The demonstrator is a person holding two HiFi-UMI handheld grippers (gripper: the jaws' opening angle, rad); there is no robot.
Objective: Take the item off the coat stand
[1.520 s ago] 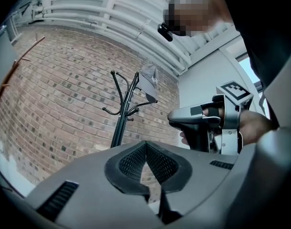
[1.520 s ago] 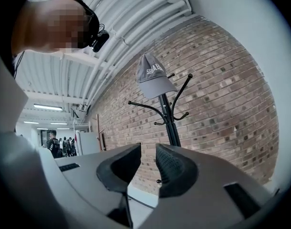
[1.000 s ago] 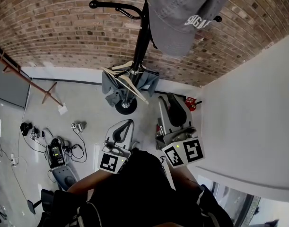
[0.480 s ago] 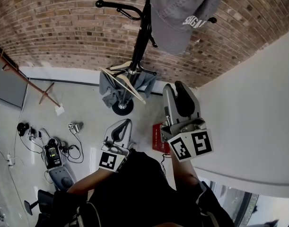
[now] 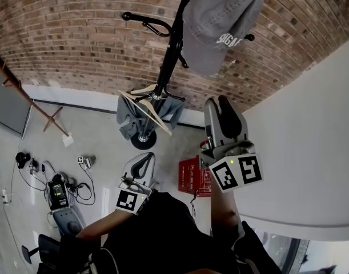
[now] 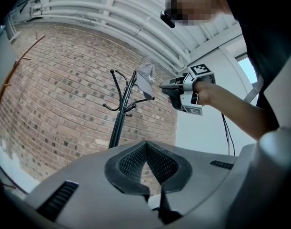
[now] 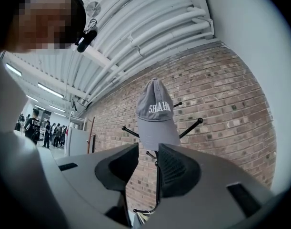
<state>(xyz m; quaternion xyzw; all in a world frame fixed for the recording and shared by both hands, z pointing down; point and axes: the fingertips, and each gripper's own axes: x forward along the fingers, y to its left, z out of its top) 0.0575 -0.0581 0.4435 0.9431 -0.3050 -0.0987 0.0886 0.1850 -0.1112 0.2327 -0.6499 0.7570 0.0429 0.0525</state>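
Grey cap [image 5: 220,24] hangs on the top of the black coat stand [image 5: 169,61], at 1 o'clock in the head view. The right tool [image 5: 219,103], at 6 o'clock from the cap and clear of it, has its jaws opening with nothing between them. The left tool [image 5: 144,158], lower at 7 o'clock, is closed and empty.

Brick wall [image 5: 77,39], red crate [image 5: 192,177], wooden hanger [image 5: 148,112], tangled cables on floor [image 5: 85,190]
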